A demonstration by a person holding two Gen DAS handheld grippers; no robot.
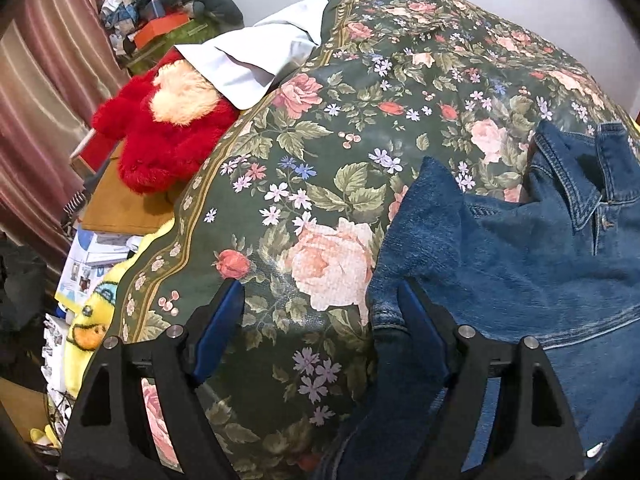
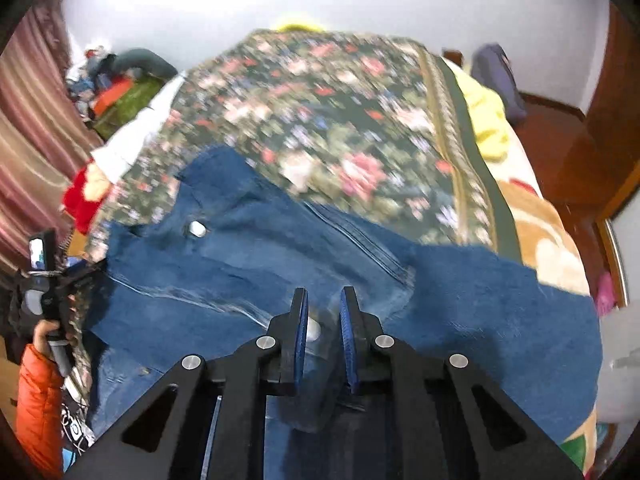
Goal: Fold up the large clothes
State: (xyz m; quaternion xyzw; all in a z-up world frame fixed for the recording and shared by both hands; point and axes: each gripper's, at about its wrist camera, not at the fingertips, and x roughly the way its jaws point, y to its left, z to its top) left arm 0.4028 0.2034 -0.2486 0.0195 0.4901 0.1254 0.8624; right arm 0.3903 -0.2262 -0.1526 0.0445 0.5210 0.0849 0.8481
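A blue denim jacket lies on a dark green floral cloth, its collar at the upper right of the left wrist view. My left gripper is open wide; its right finger sits at the jacket's left edge, its left finger over bare cloth. In the right wrist view the jacket spreads across the floral cloth. My right gripper stands over the jacket's near part with its jaws narrowly apart and denim with a metal button between them. Whether they pinch the denim is unclear. The view is blurred.
A red plush toy, a pale blue pillow and piled clutter lie left of the cloth. A yellow blanket and a brown wooden door are at the right. The left gripper is held by a hand in an orange sleeve.
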